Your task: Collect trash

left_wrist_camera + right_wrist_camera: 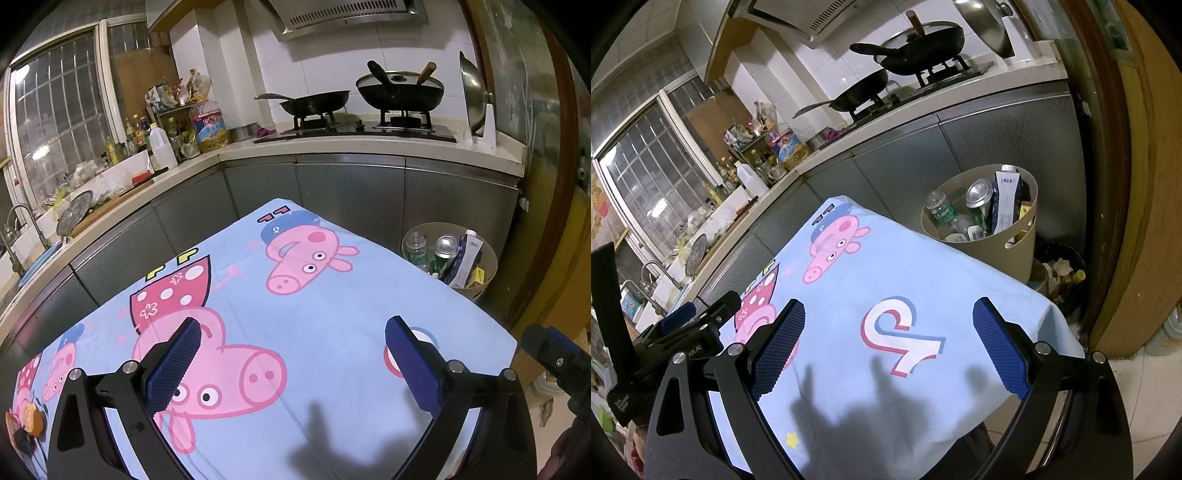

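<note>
A beige trash bin (pixel 487 258) (pixel 1008 254) stands on the floor past the table's far right corner. It holds a clear plastic bottle (pixel 940 210), a green can (pixel 979 195), a white carton (pixel 1006 199) and other scraps. The table (pixel 351 314) (pixel 871 266) is covered by a light blue cartoon-pig cloth. My left gripper (pixel 291 358) is open and empty above the cloth. My right gripper (pixel 888 339) is open and empty above the cloth's right part. The left gripper also shows at the left of the right wrist view (pixel 694 325).
A kitchen counter (pixel 207 162) runs behind and to the left, with bottles, a sink and a stove with two pans (pixel 314 101). A dark bin with scraps (pixel 1060 269) sits on the floor beside the beige one. A wooden door frame (pixel 1137 184) is at the right.
</note>
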`<action>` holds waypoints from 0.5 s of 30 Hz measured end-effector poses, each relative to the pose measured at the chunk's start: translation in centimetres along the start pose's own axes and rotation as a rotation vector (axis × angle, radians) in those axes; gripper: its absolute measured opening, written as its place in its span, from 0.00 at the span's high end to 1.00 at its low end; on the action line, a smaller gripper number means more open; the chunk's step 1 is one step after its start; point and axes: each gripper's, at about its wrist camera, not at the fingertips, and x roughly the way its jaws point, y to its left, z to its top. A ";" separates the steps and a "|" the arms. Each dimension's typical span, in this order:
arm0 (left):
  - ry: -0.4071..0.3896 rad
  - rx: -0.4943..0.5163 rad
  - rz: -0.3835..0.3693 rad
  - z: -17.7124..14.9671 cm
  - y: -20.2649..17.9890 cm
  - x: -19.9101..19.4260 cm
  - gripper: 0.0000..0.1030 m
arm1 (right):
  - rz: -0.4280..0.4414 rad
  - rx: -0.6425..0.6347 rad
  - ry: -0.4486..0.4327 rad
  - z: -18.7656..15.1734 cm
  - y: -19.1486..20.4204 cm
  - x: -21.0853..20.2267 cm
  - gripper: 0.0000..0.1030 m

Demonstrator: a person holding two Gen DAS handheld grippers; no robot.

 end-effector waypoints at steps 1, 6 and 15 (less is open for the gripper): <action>0.001 0.001 0.000 -0.1 0.0 0.1 0.04 | 0.000 0.000 0.000 0.0 0.0 0.0 0.12; 0.010 0.005 0.000 0.0 0.1 0.4 0.03 | 0.000 0.001 0.002 0.0 0.0 0.0 0.12; 0.012 0.007 0.000 0.0 0.1 0.4 0.04 | -0.001 0.003 0.003 -0.2 0.1 -0.1 0.12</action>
